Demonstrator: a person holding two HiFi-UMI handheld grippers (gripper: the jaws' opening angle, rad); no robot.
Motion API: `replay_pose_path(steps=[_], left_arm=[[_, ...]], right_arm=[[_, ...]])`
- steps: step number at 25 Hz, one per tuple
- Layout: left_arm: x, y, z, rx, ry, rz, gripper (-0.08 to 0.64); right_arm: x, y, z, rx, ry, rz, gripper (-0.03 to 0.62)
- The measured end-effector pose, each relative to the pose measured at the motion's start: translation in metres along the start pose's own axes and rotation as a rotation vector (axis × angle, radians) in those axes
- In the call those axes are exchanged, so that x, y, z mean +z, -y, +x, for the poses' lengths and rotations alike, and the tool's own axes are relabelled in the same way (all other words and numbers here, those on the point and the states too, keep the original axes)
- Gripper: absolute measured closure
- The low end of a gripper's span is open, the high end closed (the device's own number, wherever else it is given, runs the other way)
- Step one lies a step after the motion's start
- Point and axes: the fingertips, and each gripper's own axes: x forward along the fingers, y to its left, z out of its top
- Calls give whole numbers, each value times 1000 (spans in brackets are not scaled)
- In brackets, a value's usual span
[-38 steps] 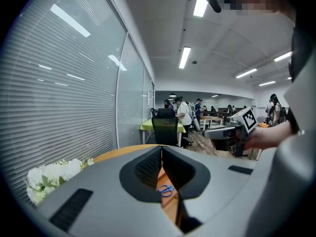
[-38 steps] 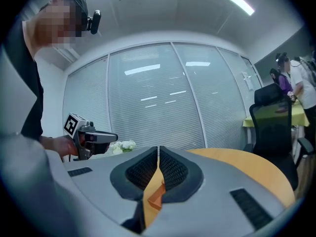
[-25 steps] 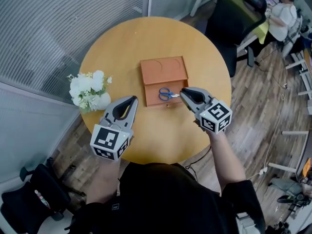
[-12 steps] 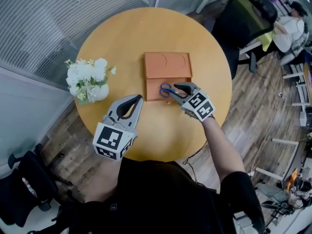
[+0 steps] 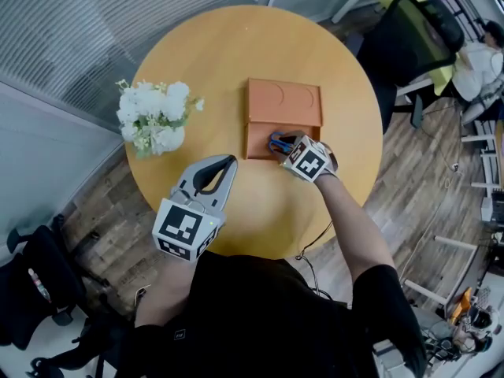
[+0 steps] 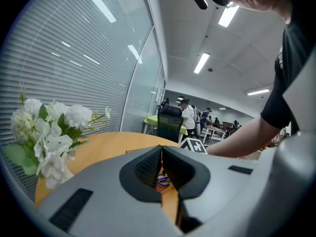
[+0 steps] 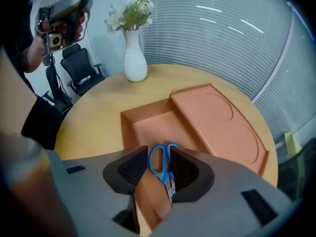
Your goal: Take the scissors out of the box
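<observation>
Your right gripper (image 7: pixel 158 157) was open. Its jaws had just been spreading wide, and the blue scissors (image 7: pixel 162 171) lay right between them, not pinched yet. You had the gripper pointing steeply down into the orange box (image 7: pixel 153 125). The scissors lay flat on the box floor, close to the wall nearest you. Their long line ran almost the same way your gripper was looking, a little slanted. The blue loops pointed away from you, toward the middle of the box, and the metal blades pointed back under the gripper. One pad stood on each side of the loops, so a squeeze would likely catch them across their narrow way. The right loop looked very near its pad, but I could not tell if they touched. The open lid (image 7: pixel 217 117) lay flat beyond the box. Your left gripper (image 6: pixel 161 152) was closed on nothing. It hung over the near part of the round table (image 5: pixel 205 61), well apart from the box. The vase of white flowers (image 7: pixel 135 58) stood off to its side. So the right hand was by far the nearer one.
</observation>
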Motion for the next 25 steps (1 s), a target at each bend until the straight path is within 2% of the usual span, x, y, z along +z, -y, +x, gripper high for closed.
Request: replay_pose_path(steps=[14, 18, 25], left_arm=[[-18, -19, -13, 25, -44, -19, 545], [-22, -23, -15, 21, -50, -23, 546], [-21, -23, -16, -11, -52, -13, 545]], right_arm=[[-14, 15, 36, -17, -150, -27, 471], [-19, 13, 44, 6, -146, -3, 477], [-18, 10, 46, -28, -167, -75, 500]])
